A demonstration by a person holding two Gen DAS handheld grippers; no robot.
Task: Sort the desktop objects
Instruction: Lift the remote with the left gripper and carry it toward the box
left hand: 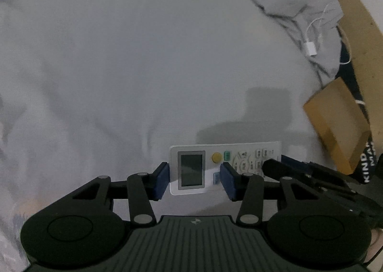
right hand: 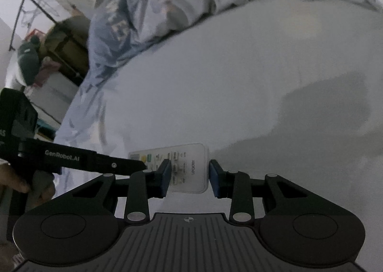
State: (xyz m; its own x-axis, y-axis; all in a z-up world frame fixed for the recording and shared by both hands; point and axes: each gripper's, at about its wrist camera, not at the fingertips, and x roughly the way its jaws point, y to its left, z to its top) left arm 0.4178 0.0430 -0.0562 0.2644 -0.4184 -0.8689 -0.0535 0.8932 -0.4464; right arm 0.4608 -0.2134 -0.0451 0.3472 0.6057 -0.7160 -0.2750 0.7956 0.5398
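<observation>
Two views, remote (left hand: 223, 166), cardboard box (left hand: 335, 125) left-only

Our right tool (right hand: 190, 179) straddles the lower end of a white remote control (right hand: 189, 169) lying on the pale bed sheet (right hand: 239, 80), its blue pads (right hand: 165, 179) set close at either side. Our left tool (right hand: 134, 166), marked GenRobot.AI, reaches in from the left over the remote's display end. A rumpled grey-blue quilt (right hand: 134, 20) lies behind.
</observation>
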